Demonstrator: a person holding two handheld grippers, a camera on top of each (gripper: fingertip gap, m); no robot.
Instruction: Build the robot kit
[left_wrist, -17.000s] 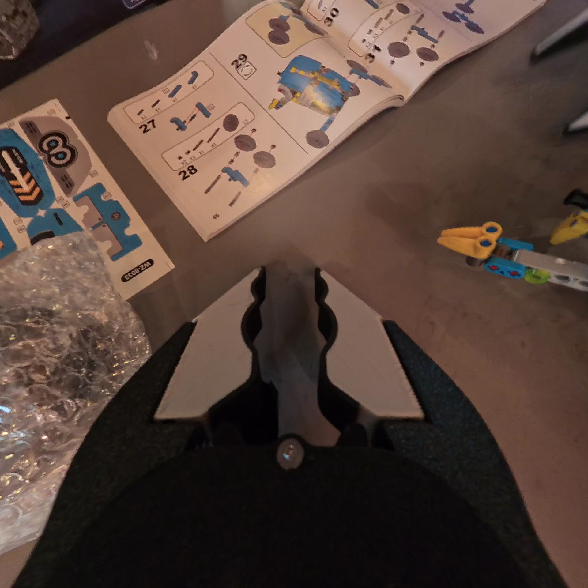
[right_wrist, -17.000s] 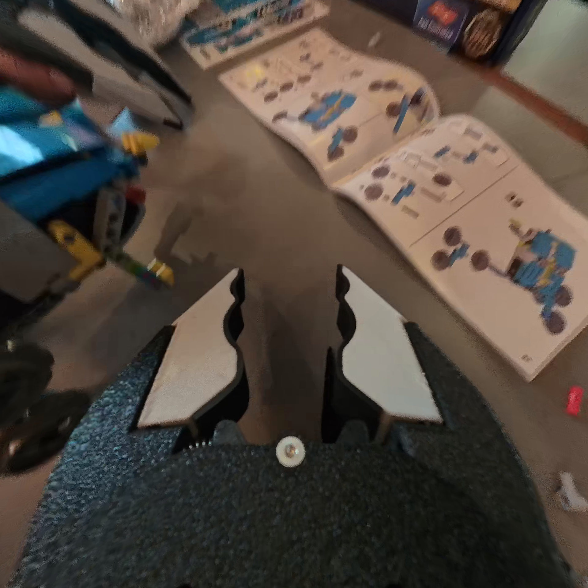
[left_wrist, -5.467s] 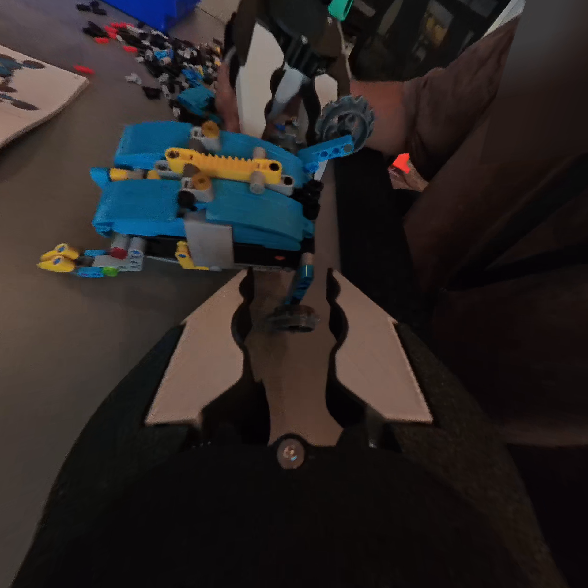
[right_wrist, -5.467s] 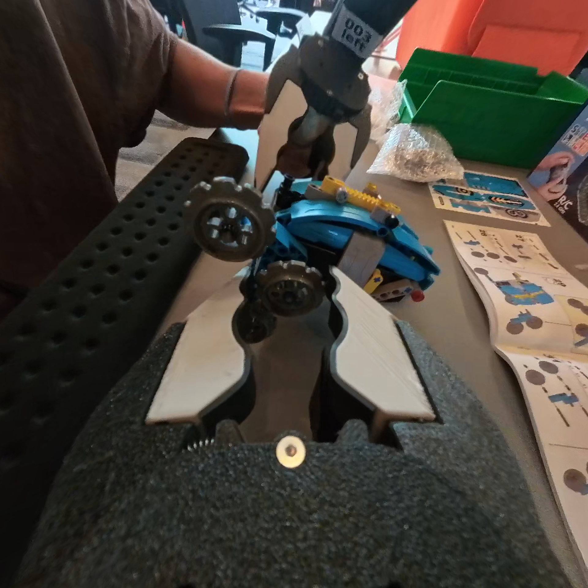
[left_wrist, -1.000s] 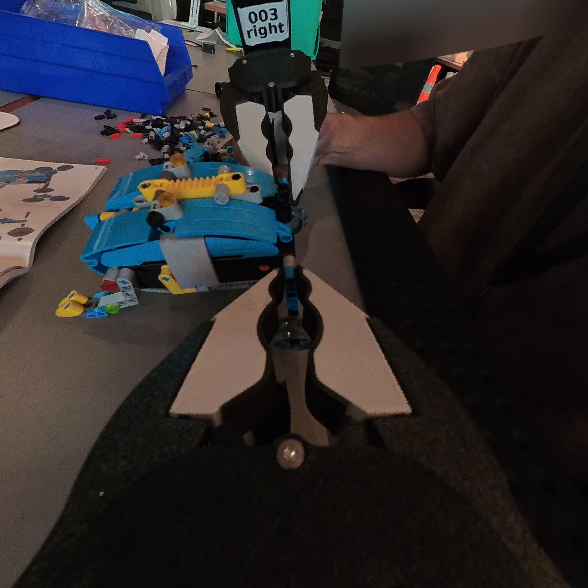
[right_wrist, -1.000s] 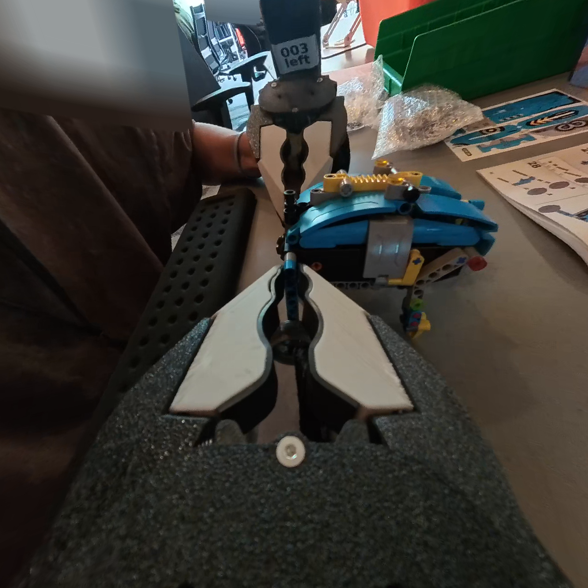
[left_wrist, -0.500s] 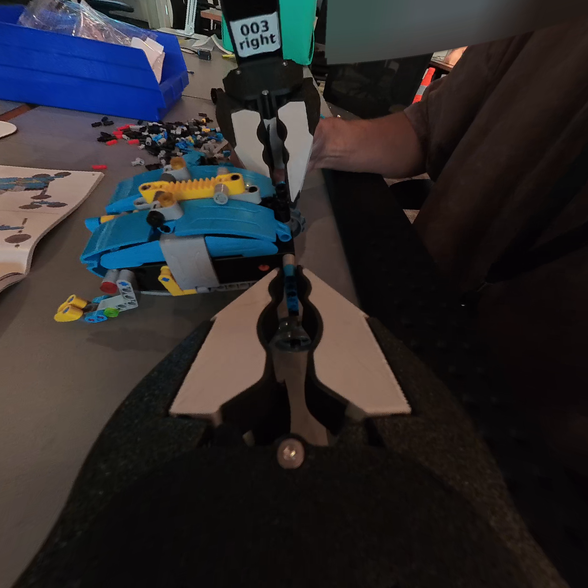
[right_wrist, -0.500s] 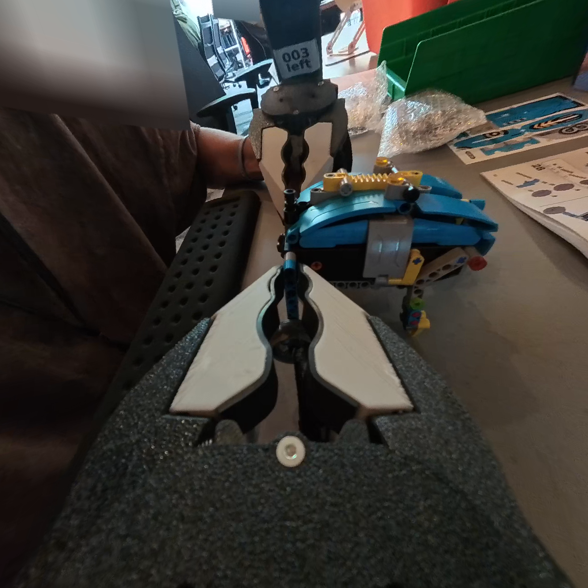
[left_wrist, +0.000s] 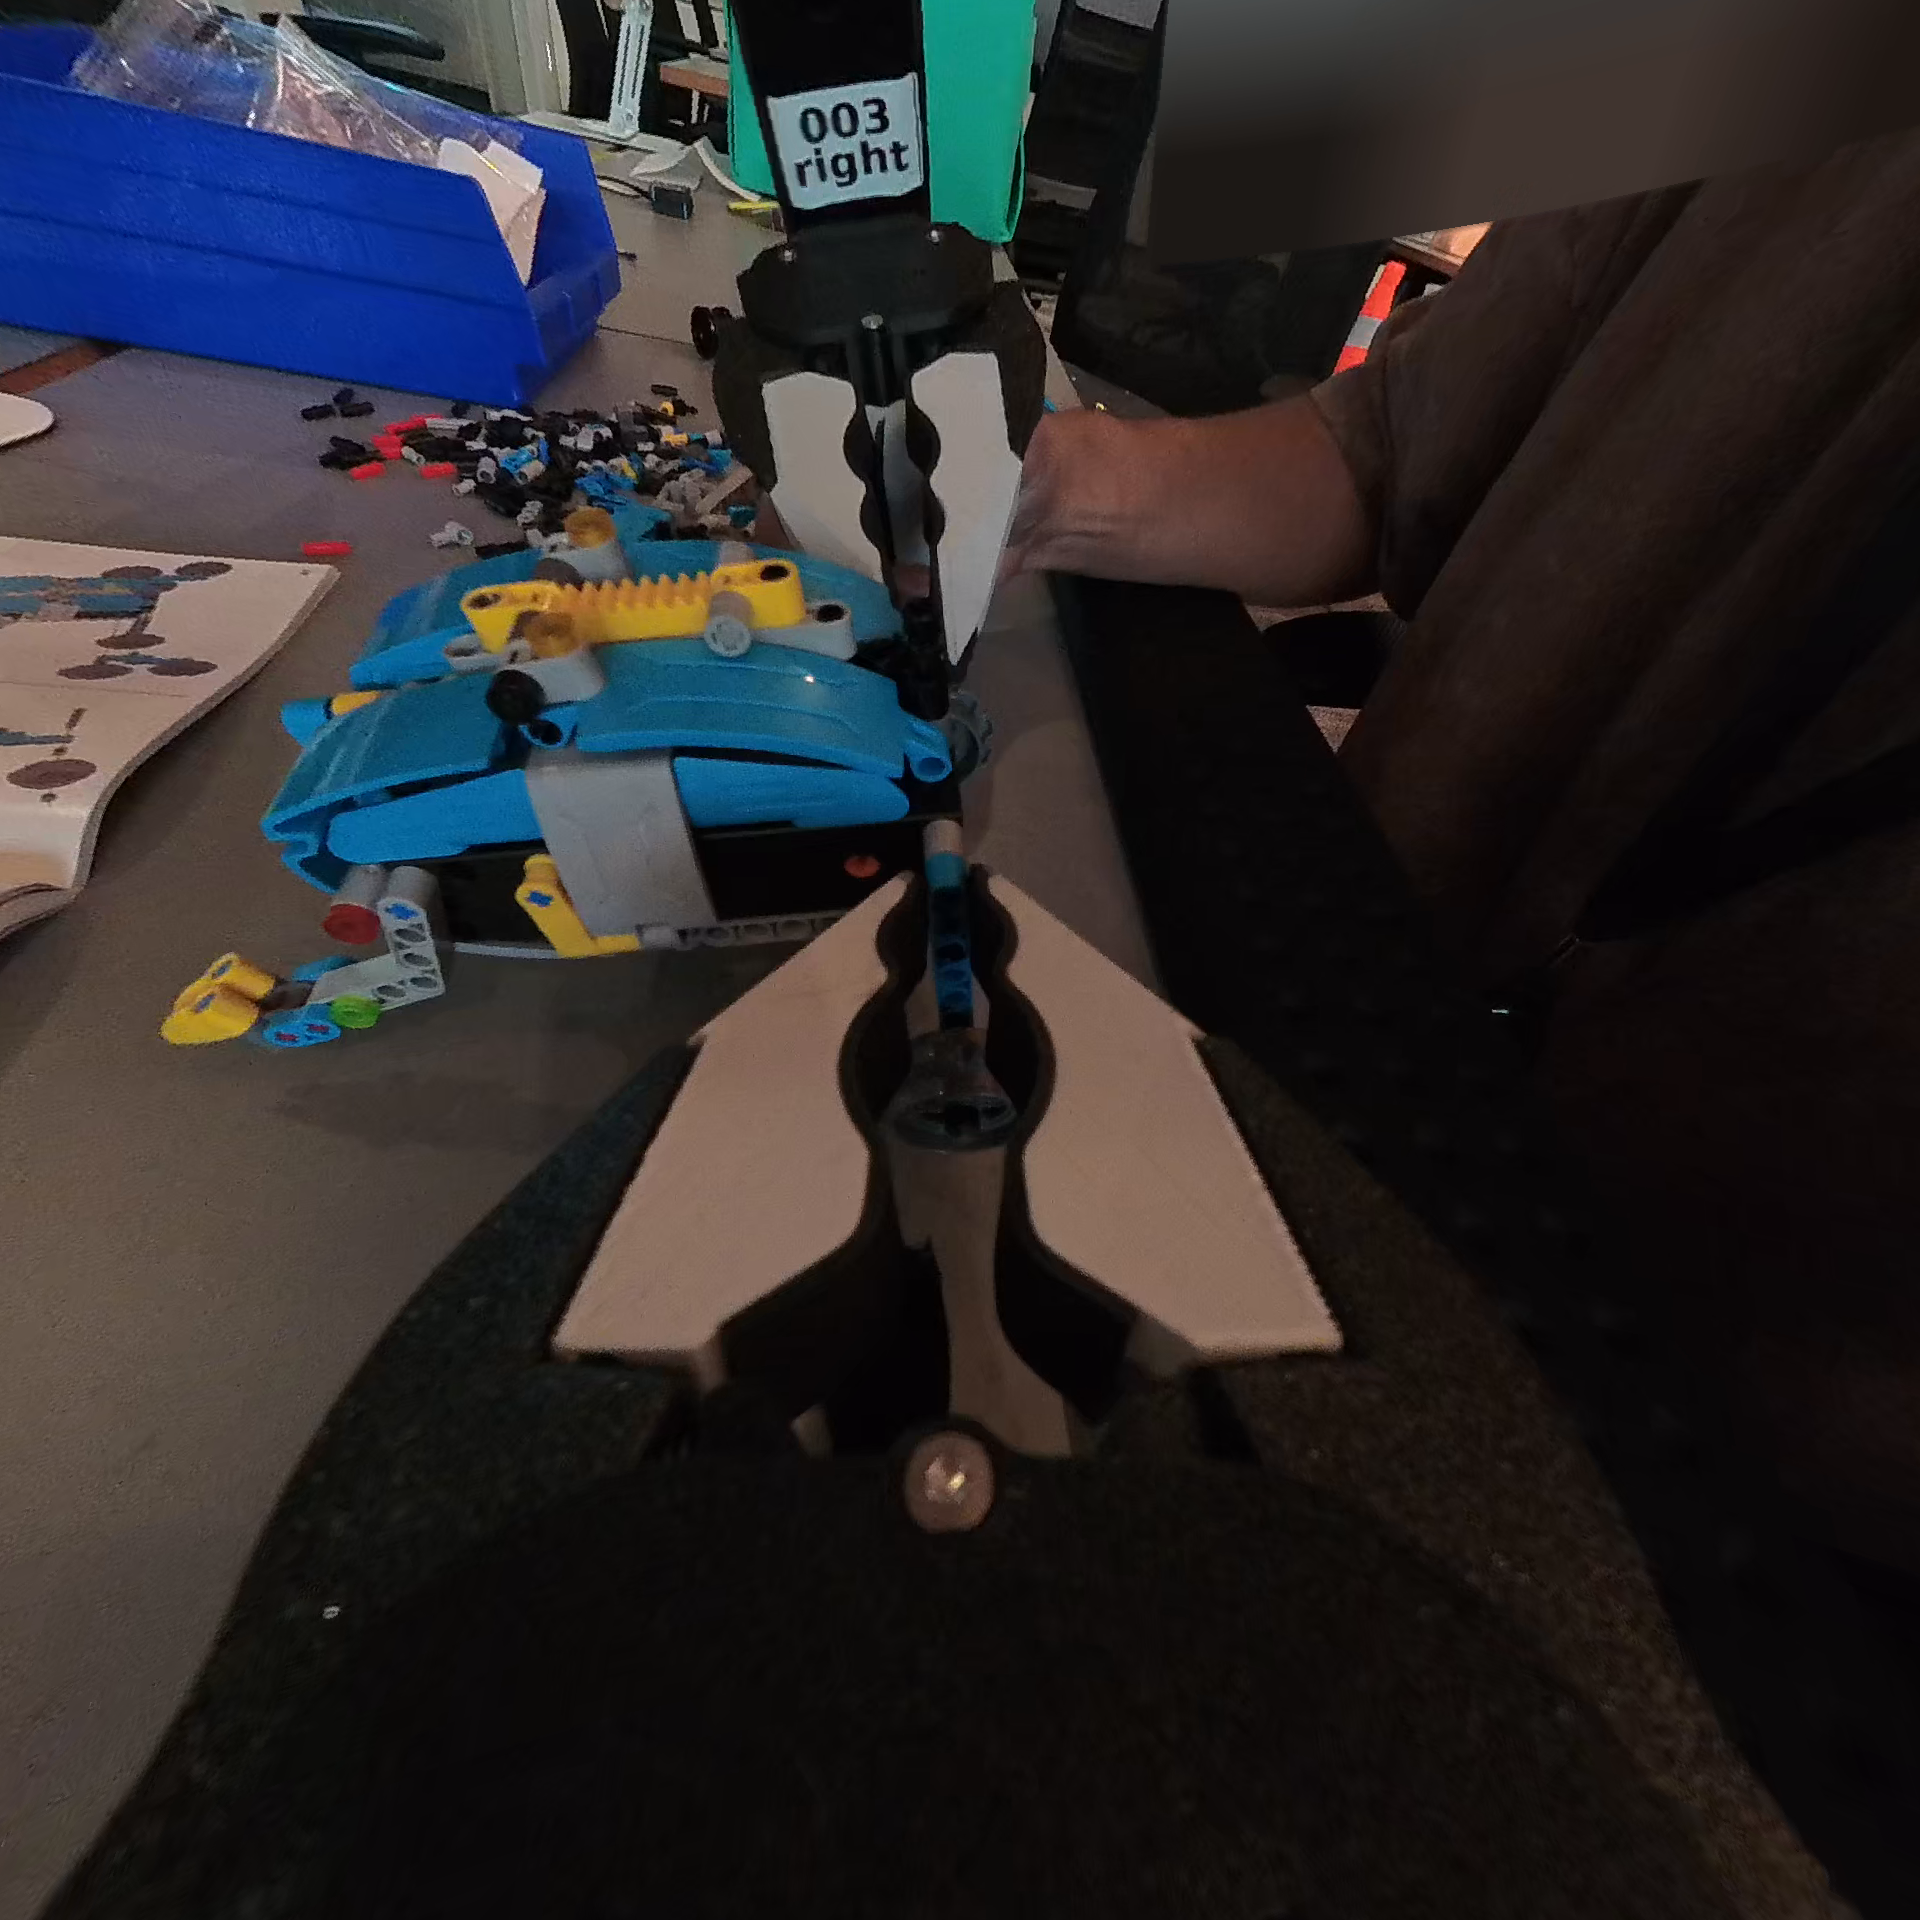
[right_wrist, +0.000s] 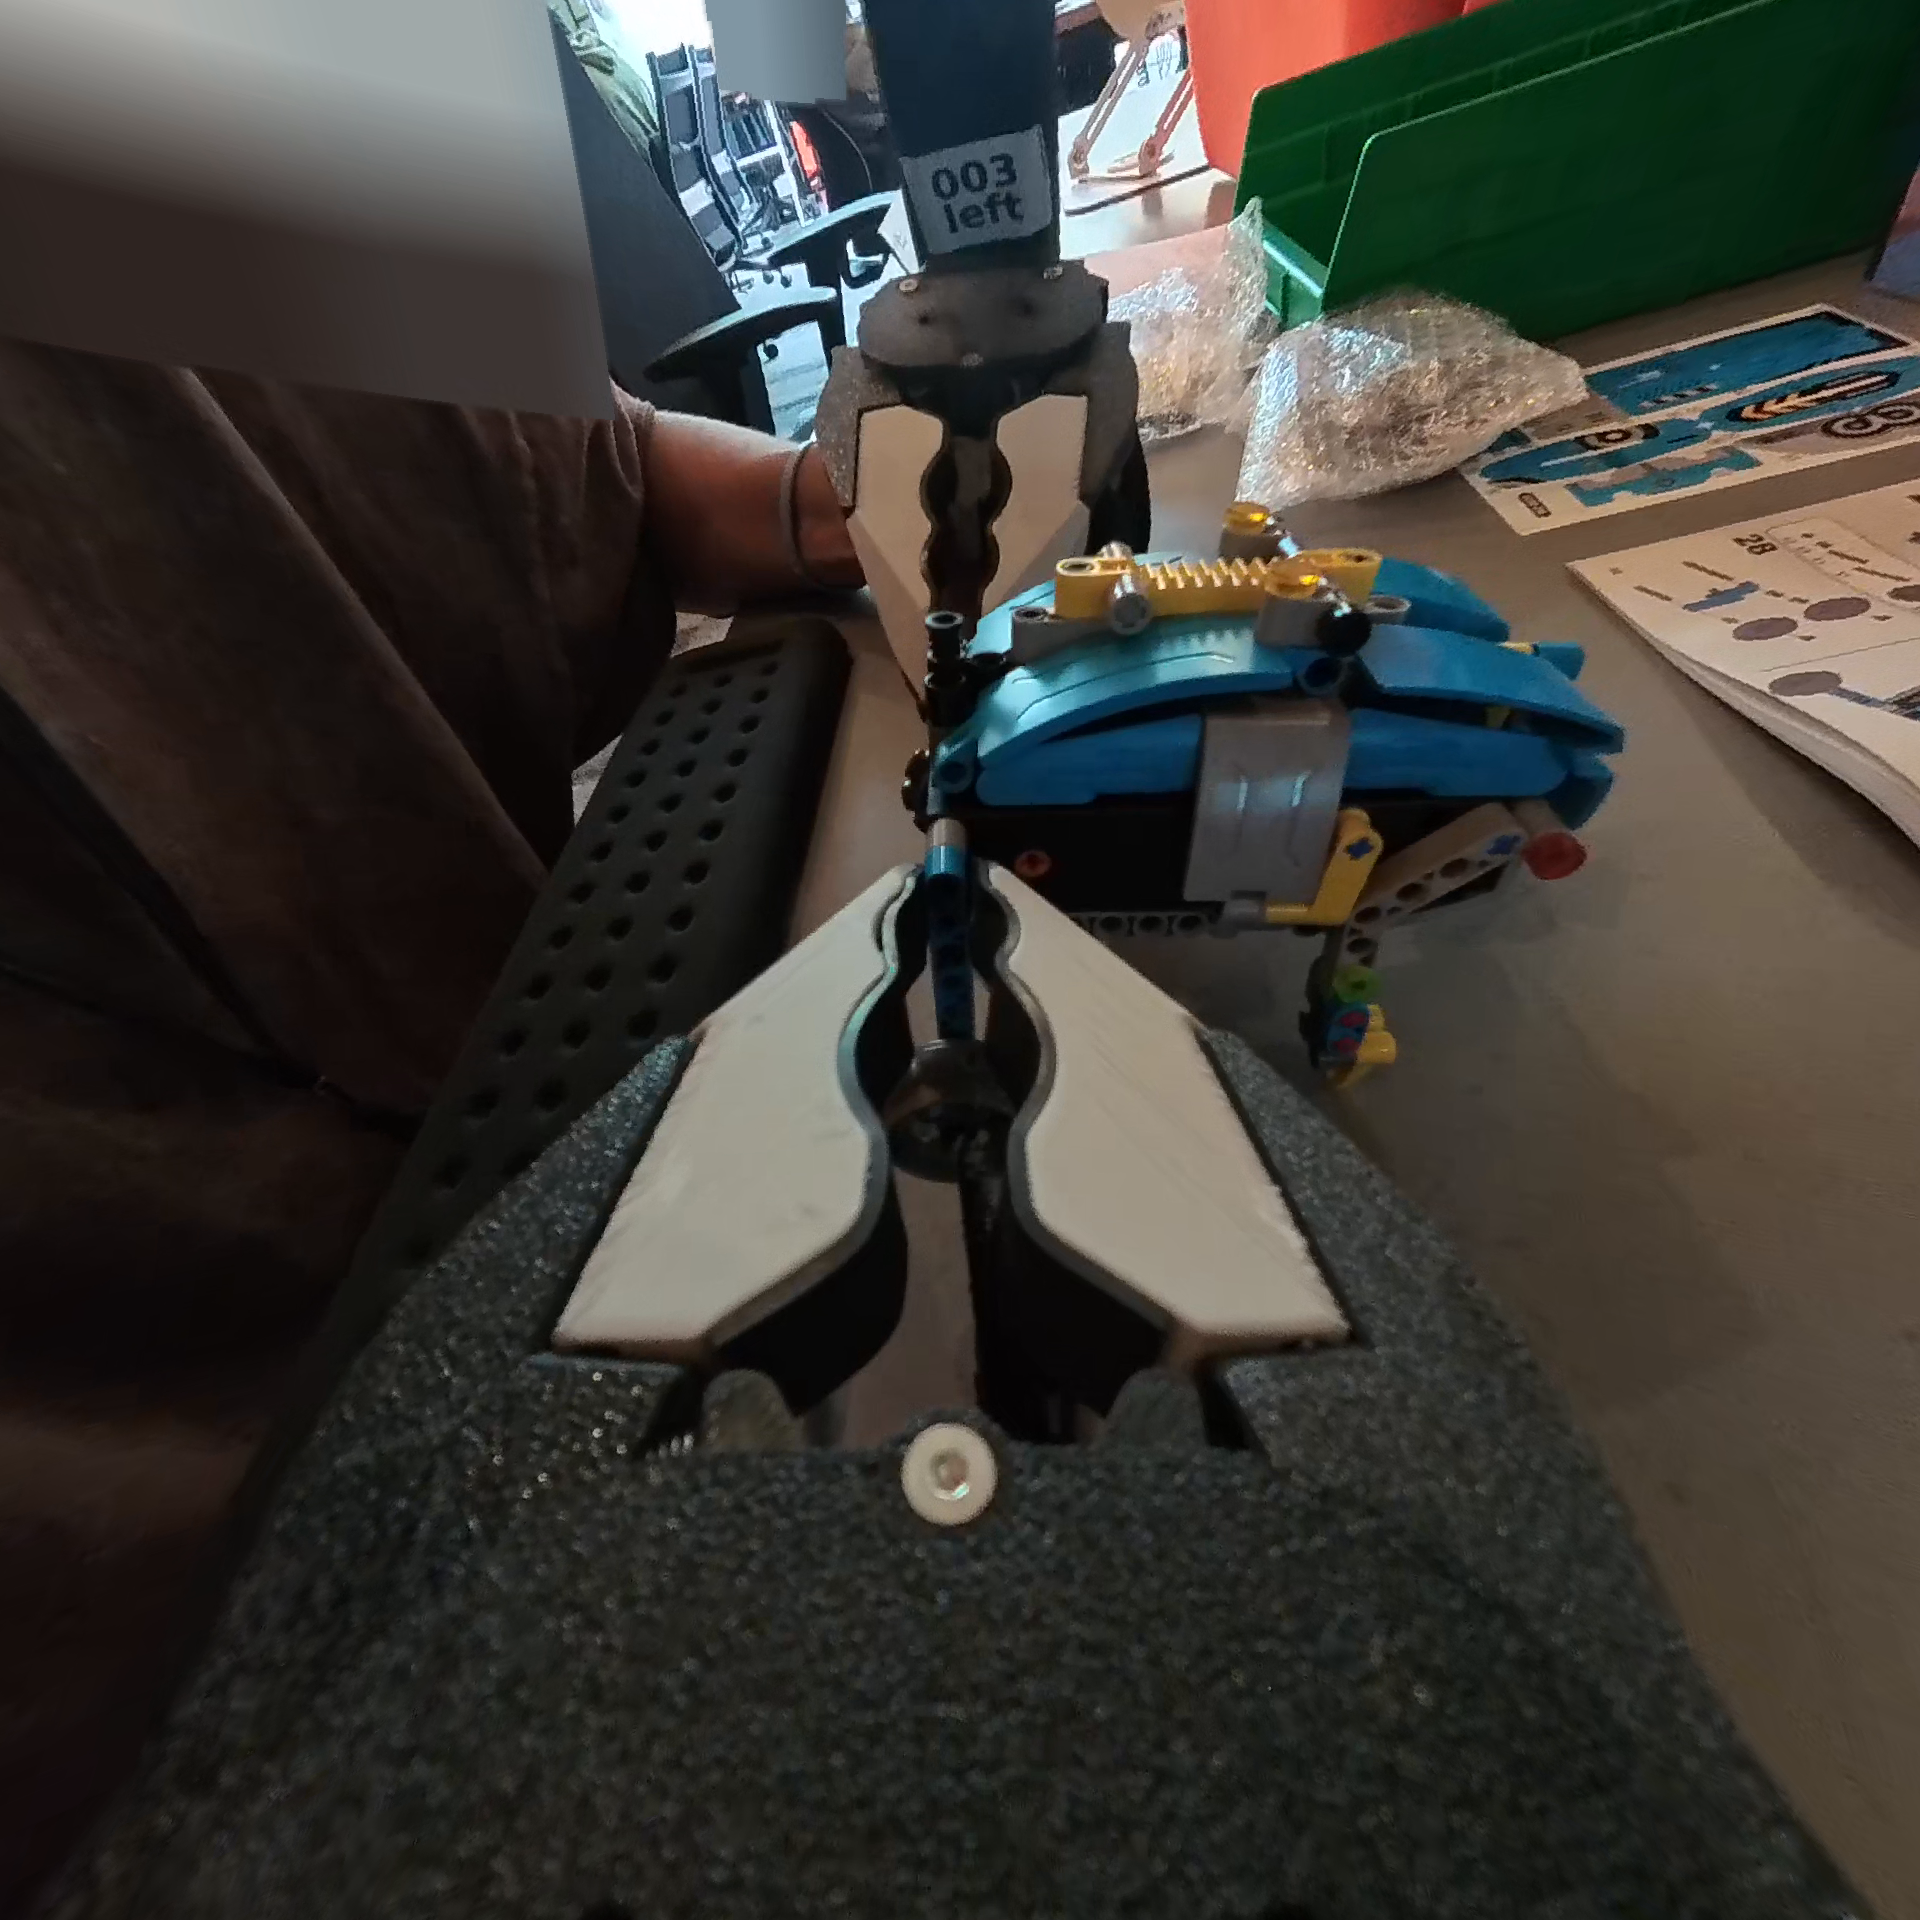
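Glossy plastic model (left_wrist: 623, 727); matt paper booklet (left_wrist: 94, 675)

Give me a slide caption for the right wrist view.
Right gripper shut on a blue beam of the blue brick vehicle, left gripper opposite.

Looking like an office workspace used as a hobby bench: swivel chairs (right_wrist: 764, 281) standing, probably by desks, behind a grey table (left_wrist: 208, 1195) carrying parts bins (left_wrist: 260, 239), loose bricks (left_wrist: 540, 457), a manual (right_wrist: 1787, 665), bubble wrap (right_wrist: 1392, 395).
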